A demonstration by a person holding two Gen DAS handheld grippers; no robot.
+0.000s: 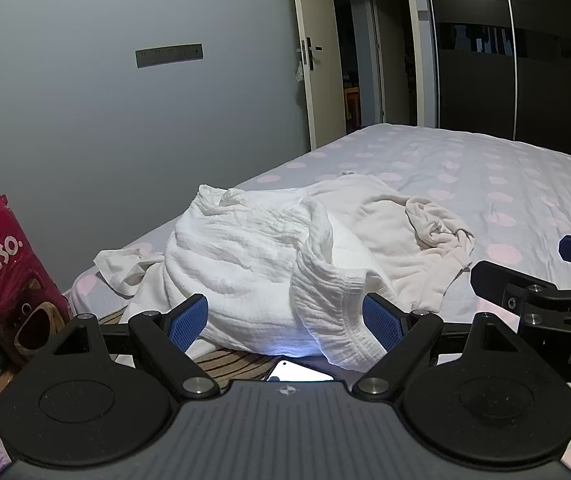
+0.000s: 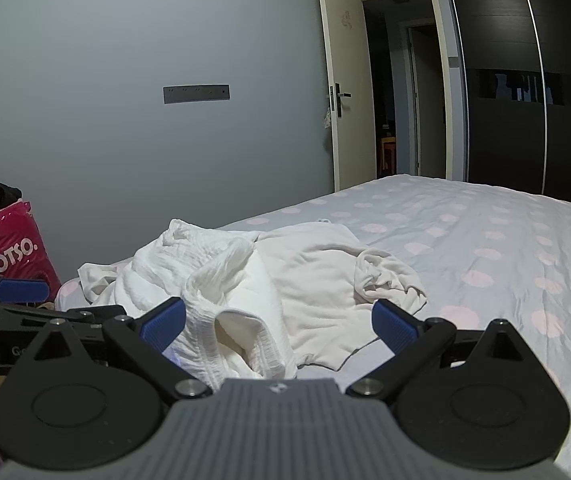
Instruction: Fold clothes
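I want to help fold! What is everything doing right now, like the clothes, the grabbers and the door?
Clothes: crumpled in a heap on the bed, not folded.
Left gripper: open, empty.
Right gripper: open, empty.
Door: open.
Wardrobe: shut.
Pink bag: upright beside the bed.

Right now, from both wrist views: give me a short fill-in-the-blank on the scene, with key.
1. The white clothes lie in a crumpled heap on the ____.
2. The bedsheet is printed with pink ____.
3. Both the left tool and the right tool have their jaws ____, holding nothing.
4. The pink bag beside the bed reads ____.

Missing words: bed; dots; open; LOTSO
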